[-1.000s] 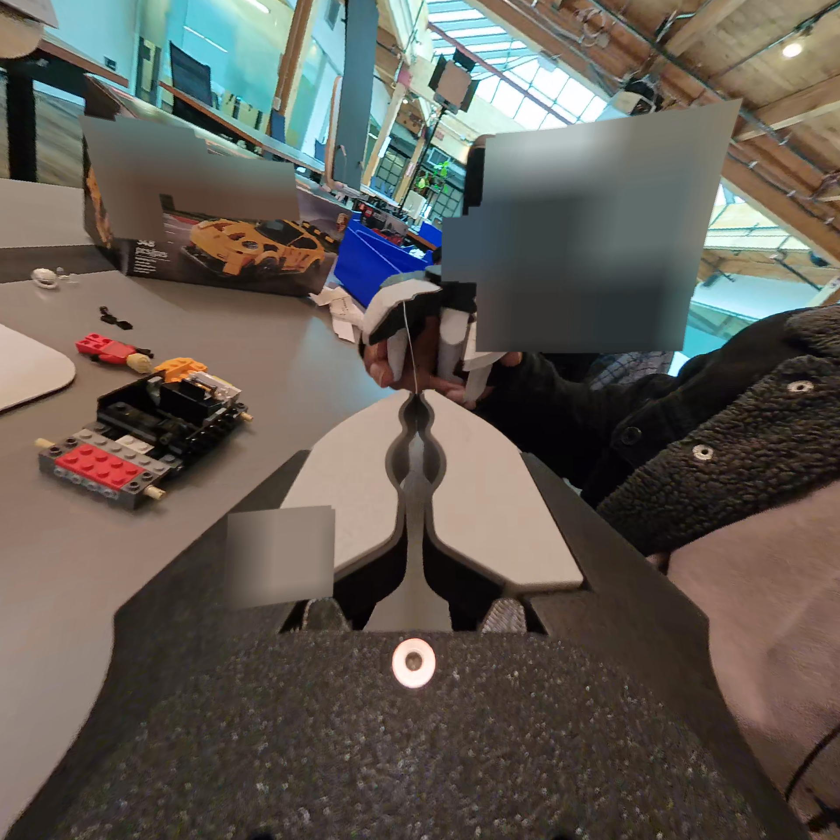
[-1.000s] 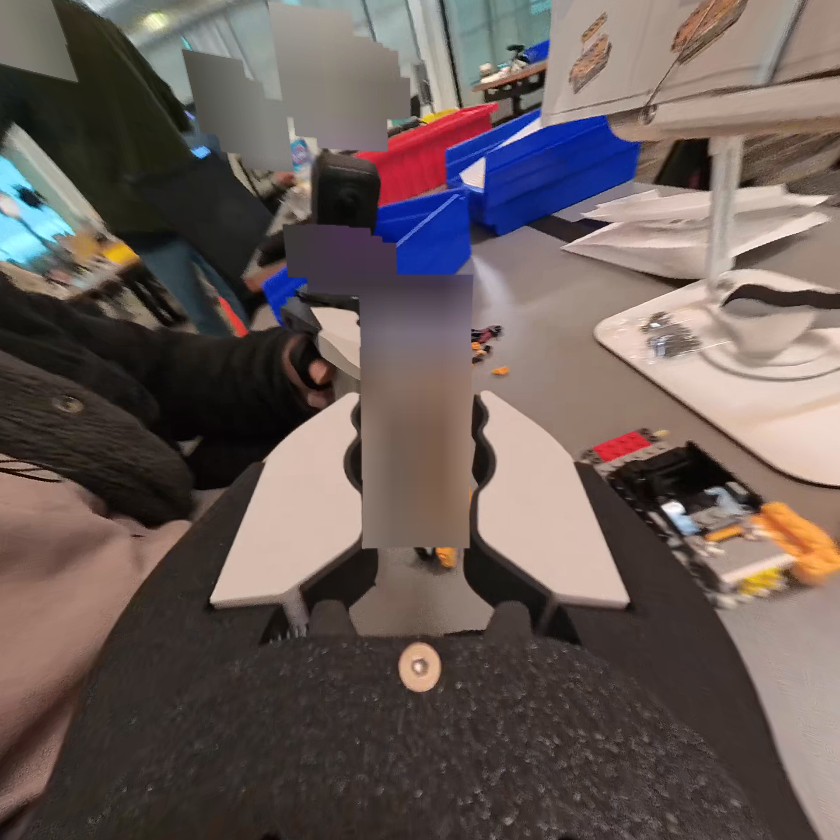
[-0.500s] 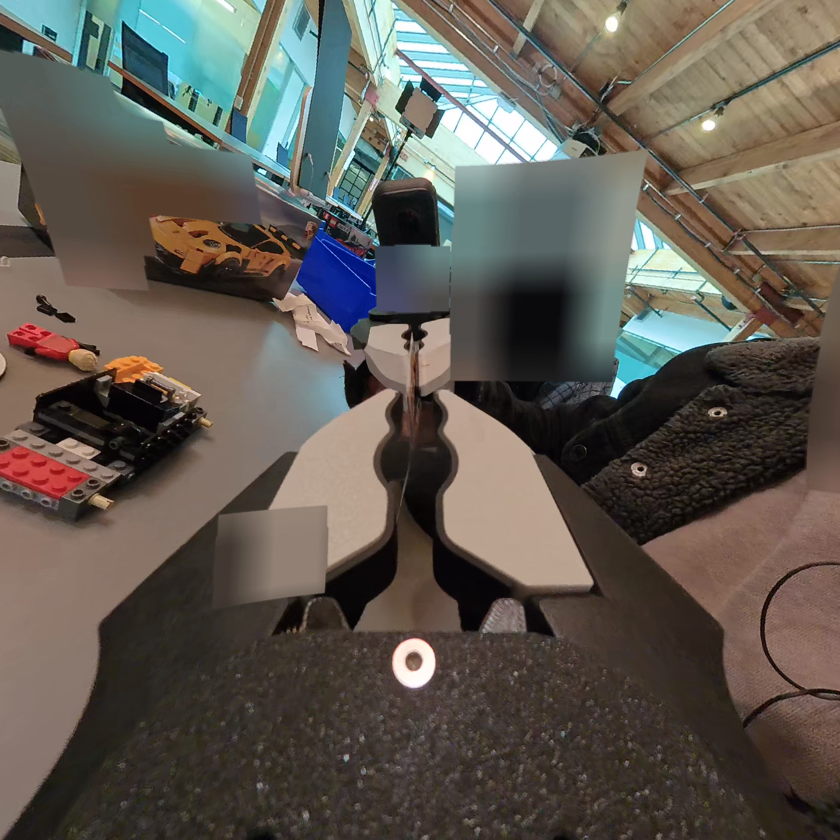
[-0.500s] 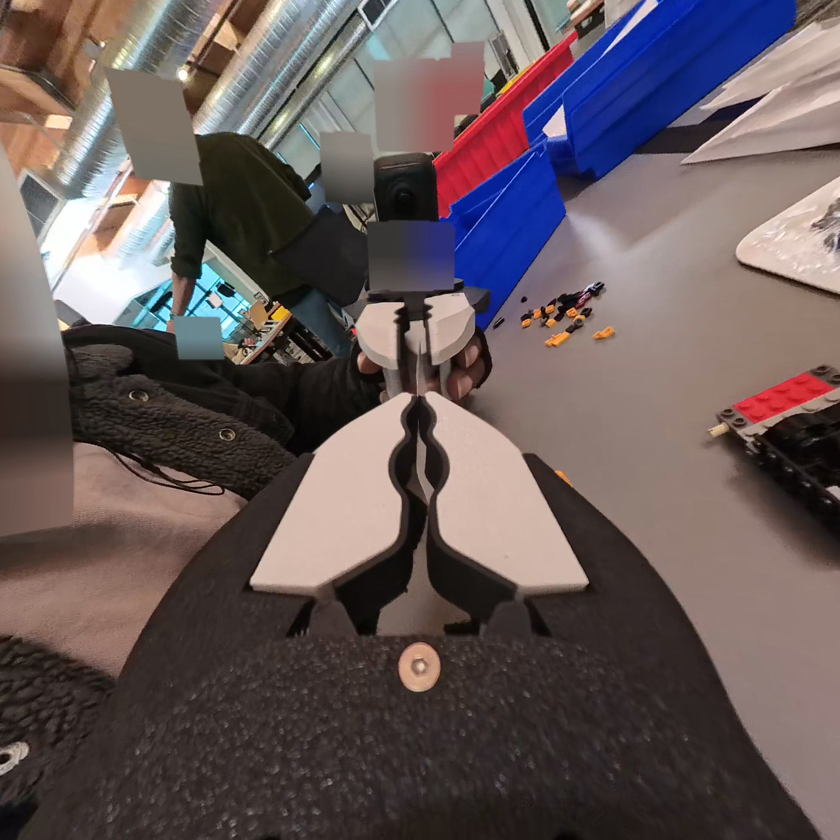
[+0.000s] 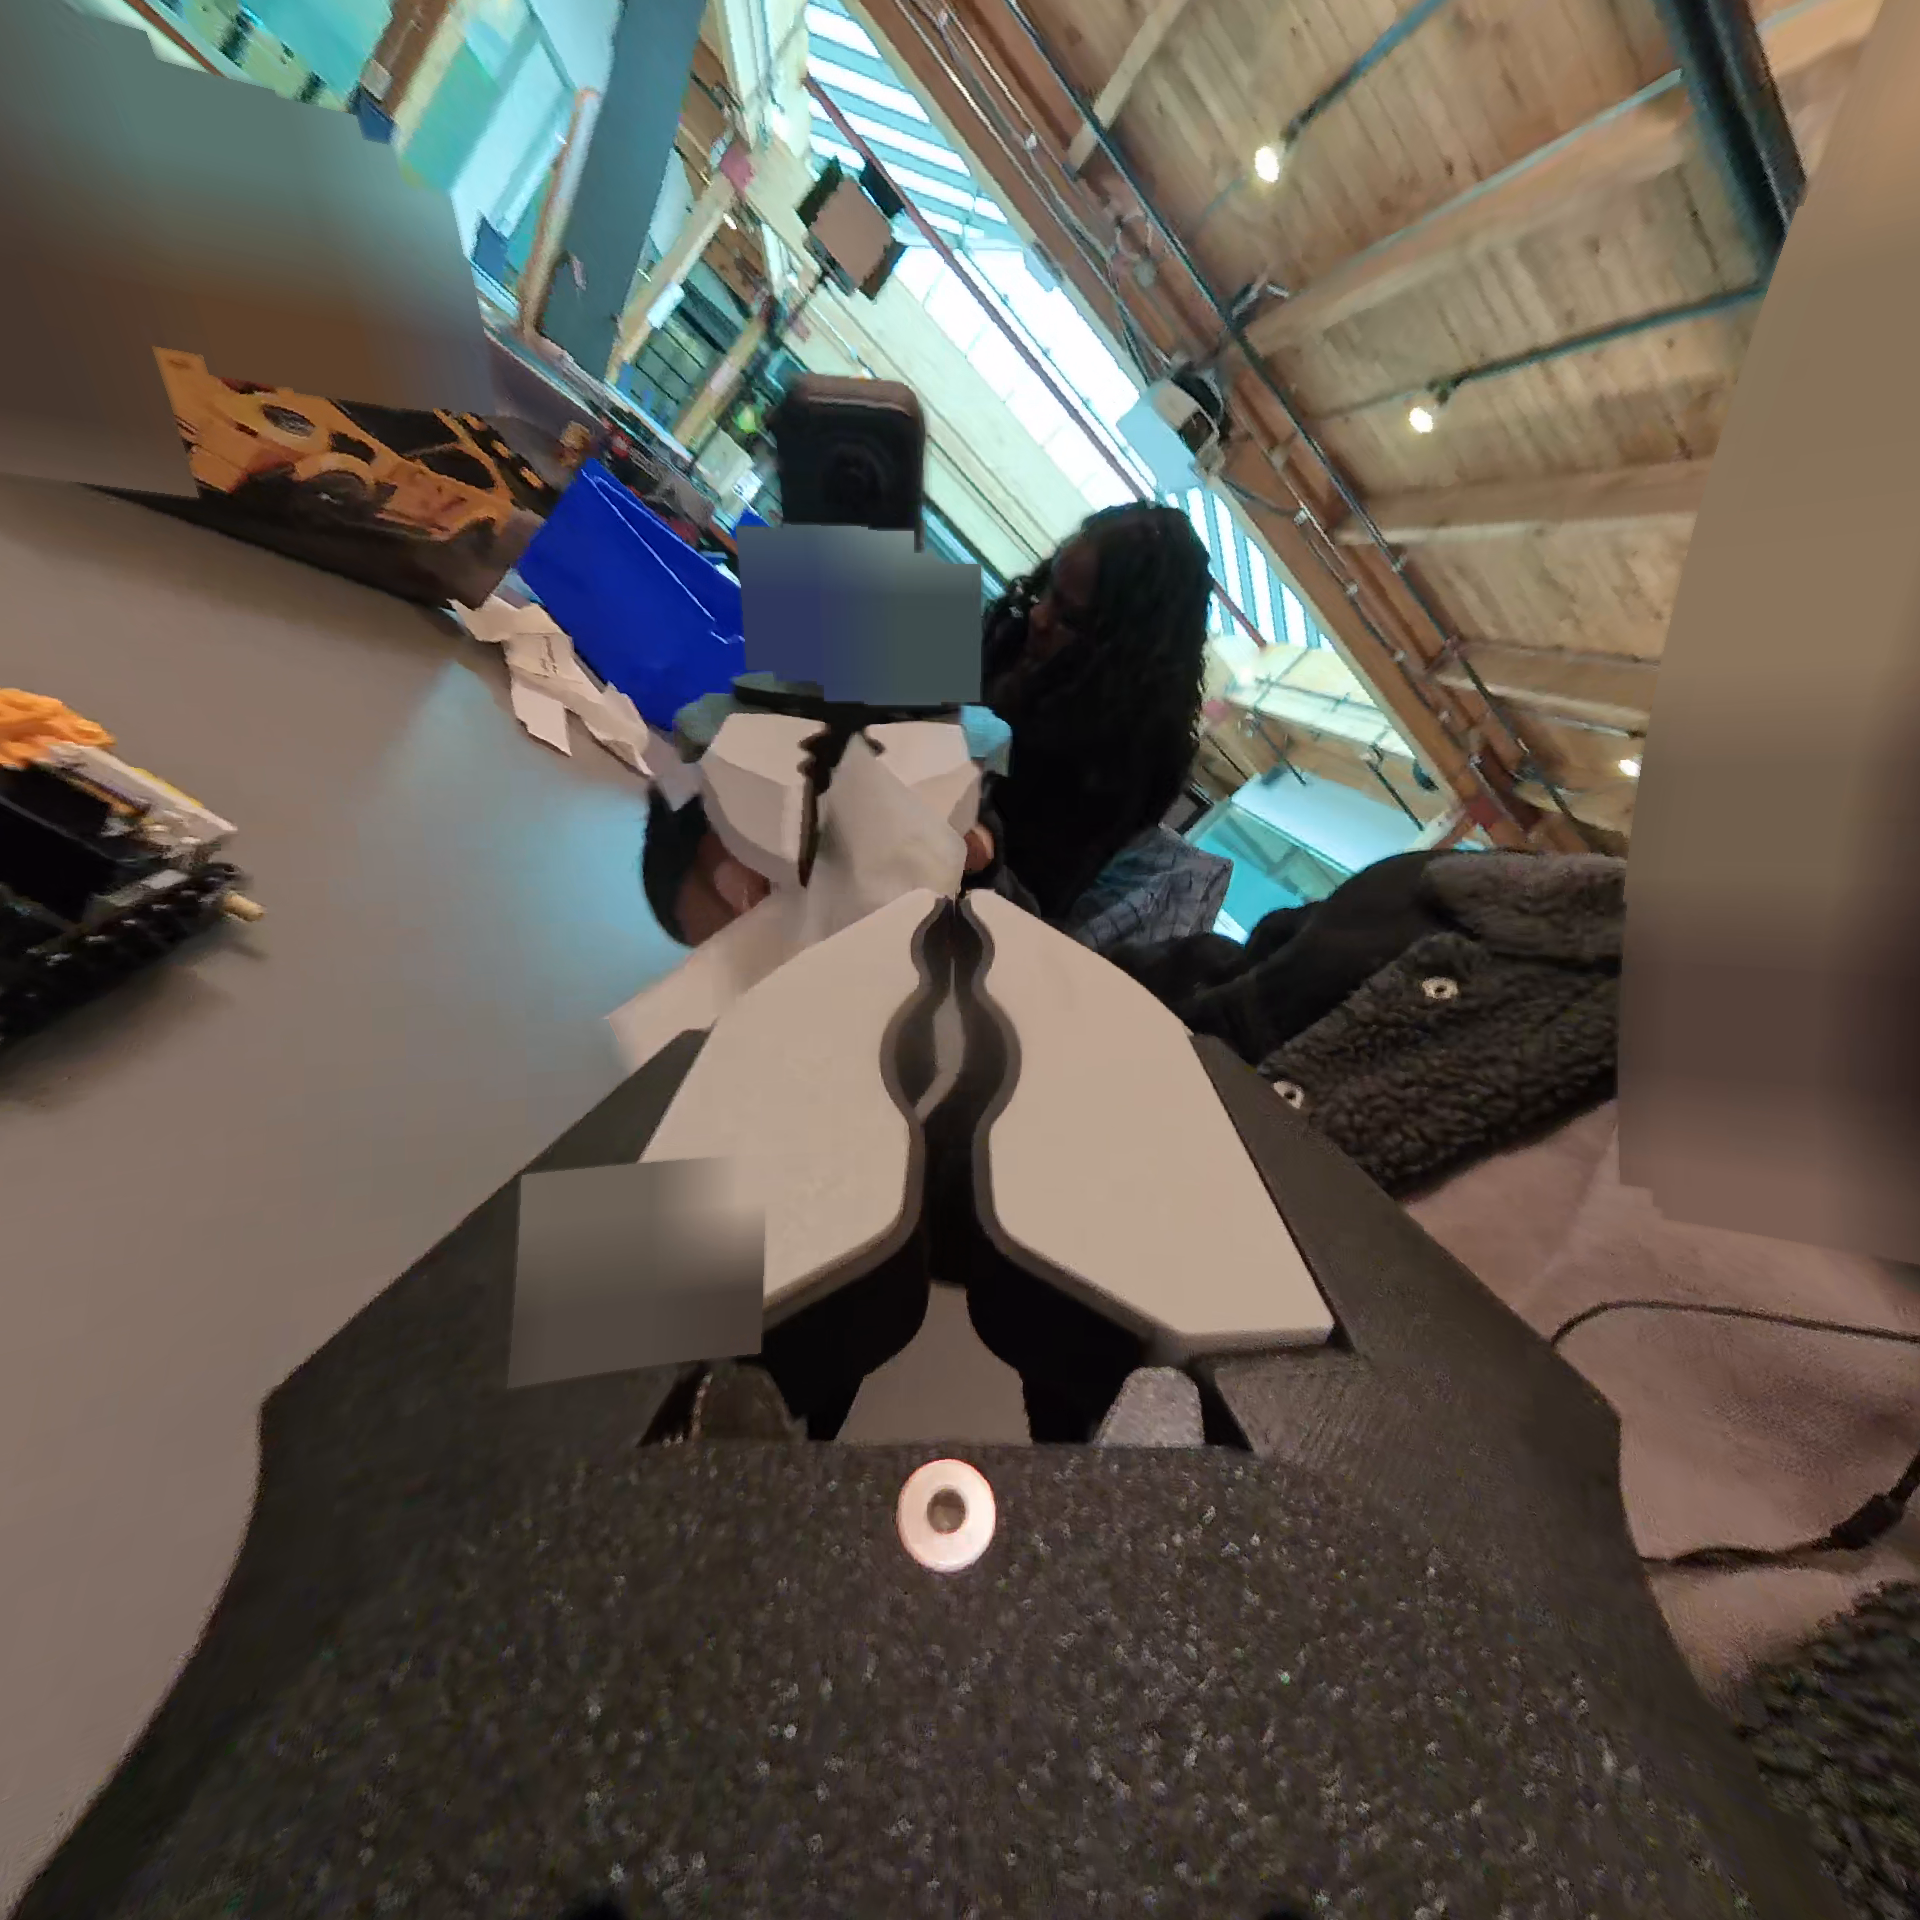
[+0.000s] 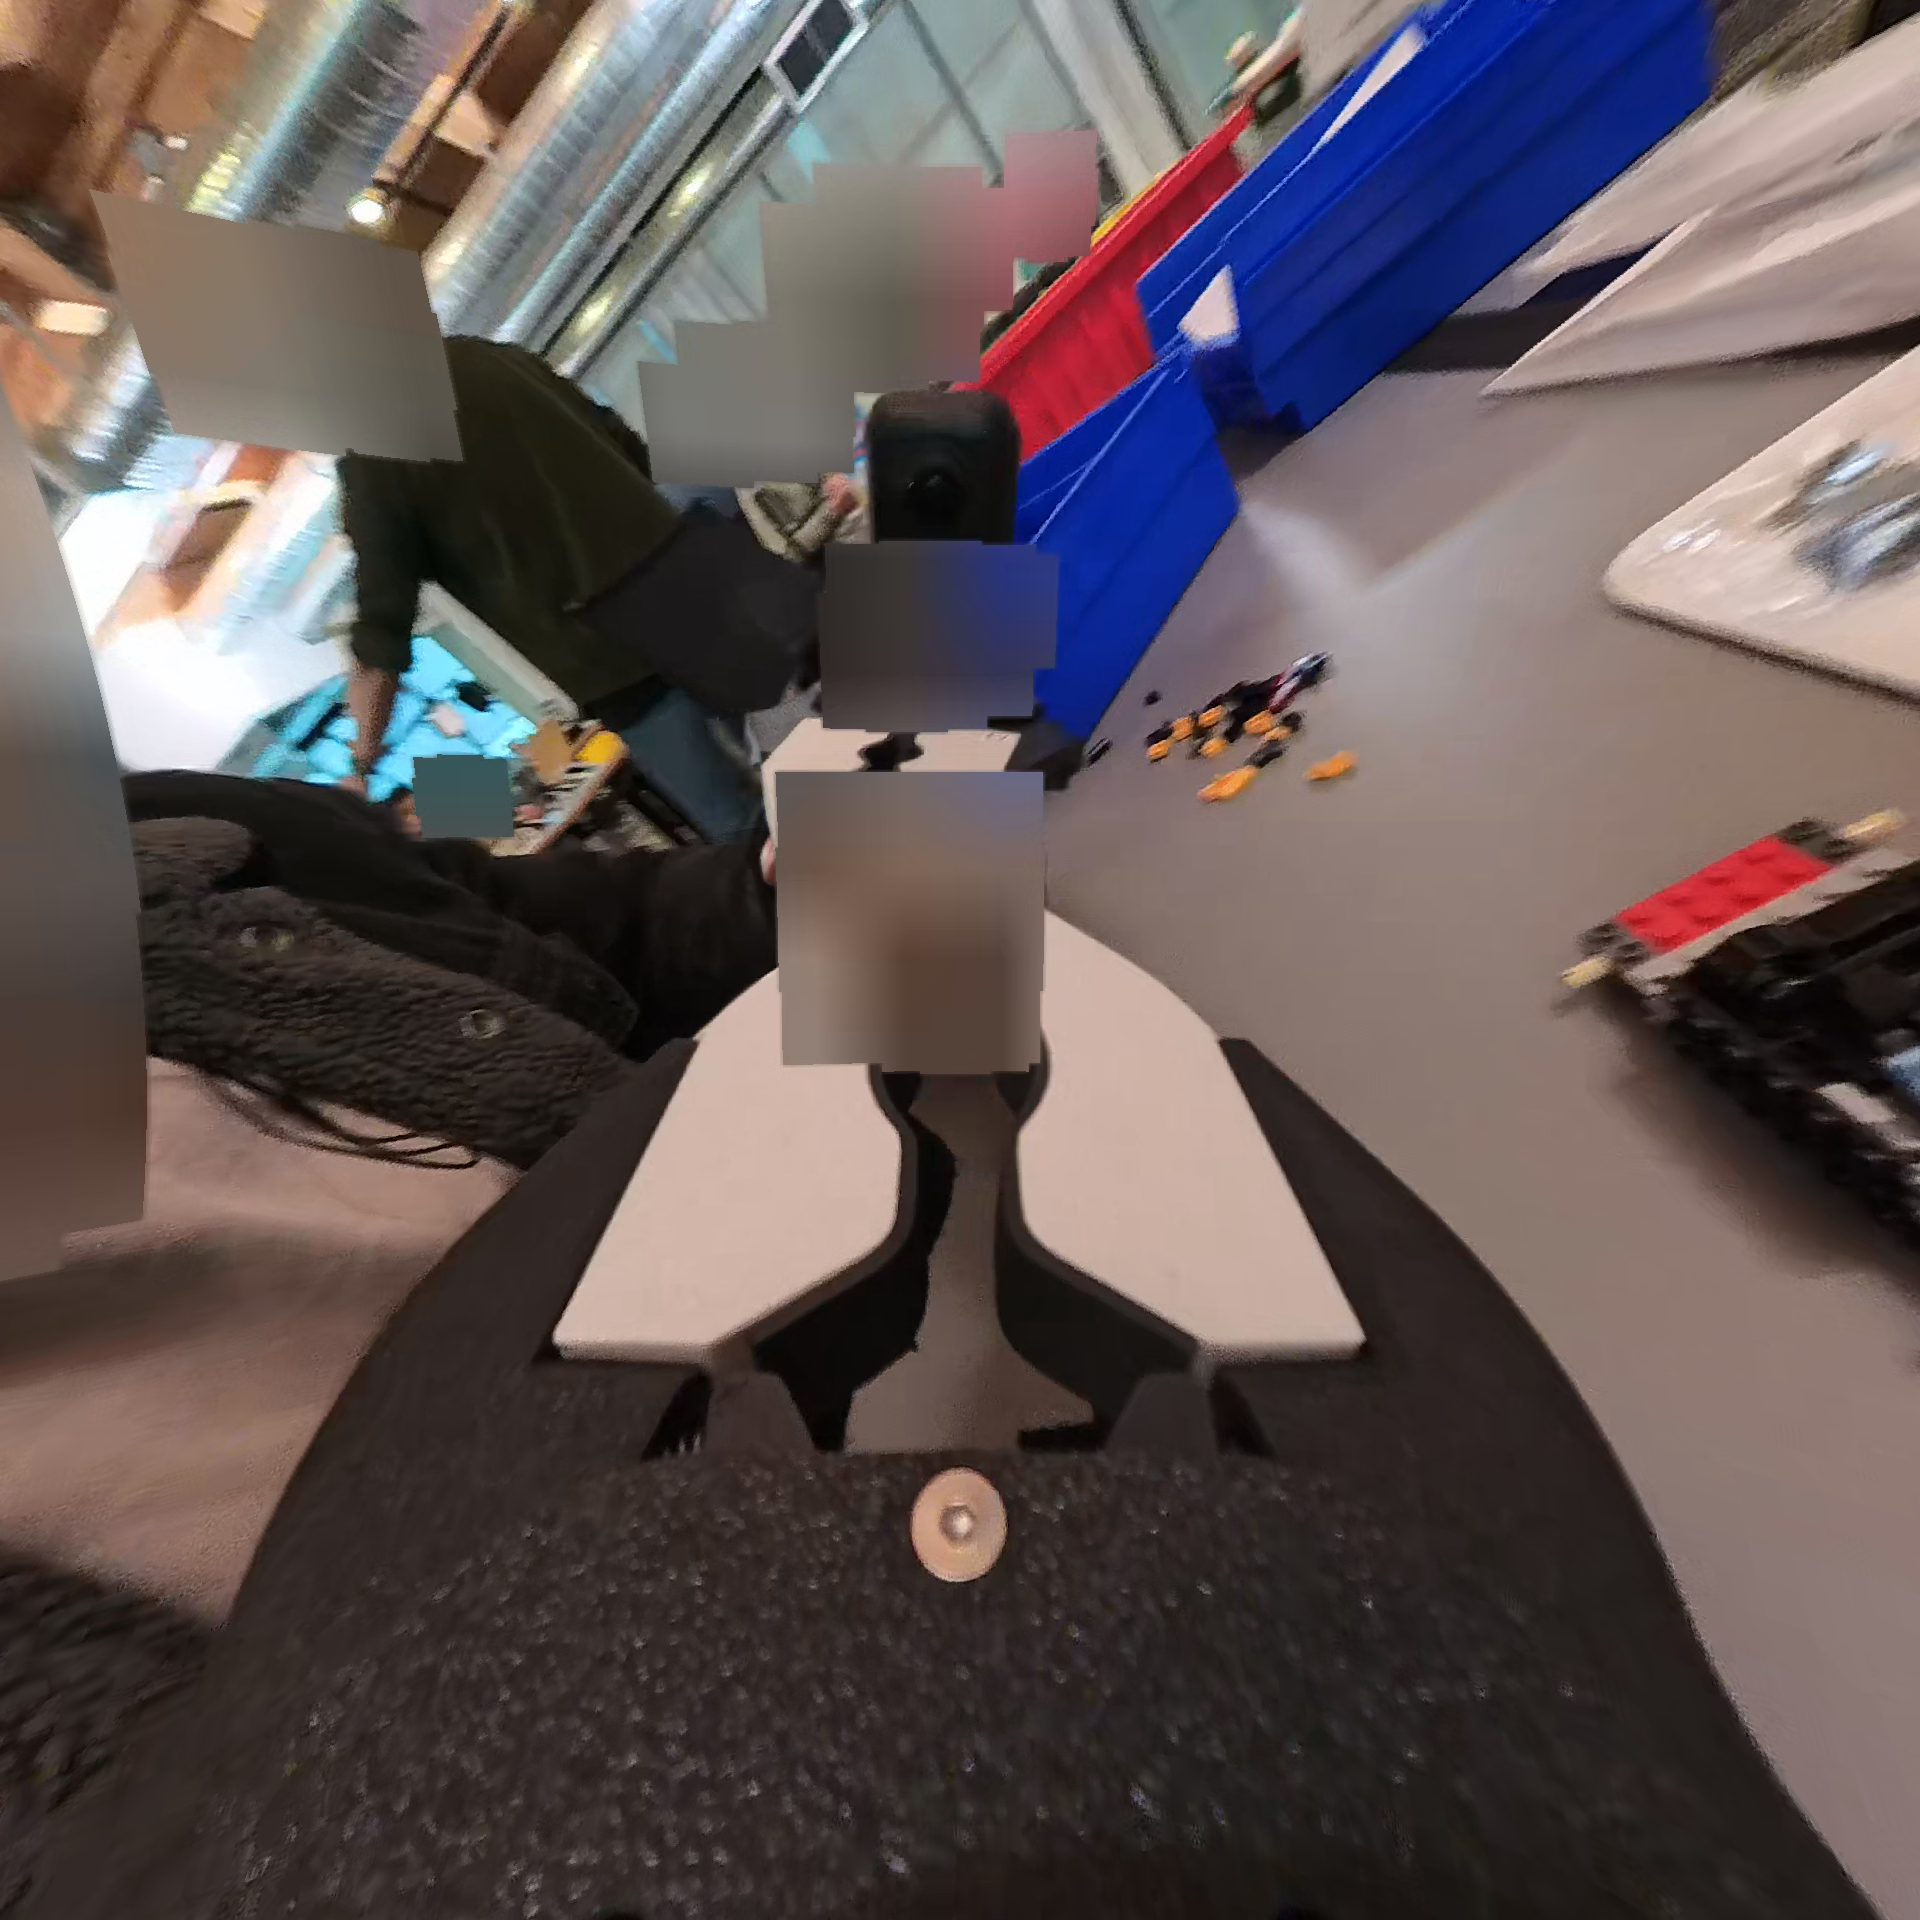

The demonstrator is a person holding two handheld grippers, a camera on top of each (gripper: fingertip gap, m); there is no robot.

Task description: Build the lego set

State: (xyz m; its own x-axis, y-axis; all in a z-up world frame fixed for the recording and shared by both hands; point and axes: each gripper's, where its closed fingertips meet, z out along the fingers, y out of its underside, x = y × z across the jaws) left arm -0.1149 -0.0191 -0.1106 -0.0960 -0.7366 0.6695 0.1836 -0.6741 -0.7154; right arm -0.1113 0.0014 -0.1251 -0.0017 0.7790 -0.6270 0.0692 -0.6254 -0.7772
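Observation:
My left gripper (image 5: 951,906) is shut on a thin white sheet (image 5: 727,966), which hangs down to the left of its fingers. My right gripper (image 5: 812,831) faces it tip to tip, just beyond. In the right wrist view a blur patch hides my right gripper's (image 6: 909,997) tips, the sheet and most of the left gripper (image 6: 831,750). Lower down its jaws stand slightly apart. The half-built lego car base, black with a red plate (image 6: 1766,914), lies on the grey table (image 5: 364,1091). It also shows at the left edge of the left wrist view (image 5: 94,842).
Loose orange and black pieces (image 6: 1236,727) lie near blue bins (image 6: 1132,540). A white tray (image 6: 1766,582) sits at far right. The lego box (image 5: 343,468) and crumpled paper (image 5: 551,675) stand at the back. A dark fleece sleeve (image 5: 1455,1018) is close by, and people stand behind. Left and right tips are no more than a few centimetres apart.
Both grippers have come closer together and tilted, so the views have rolled. The gap low between my right jaws is wider than half a second ago. The left stays shut.

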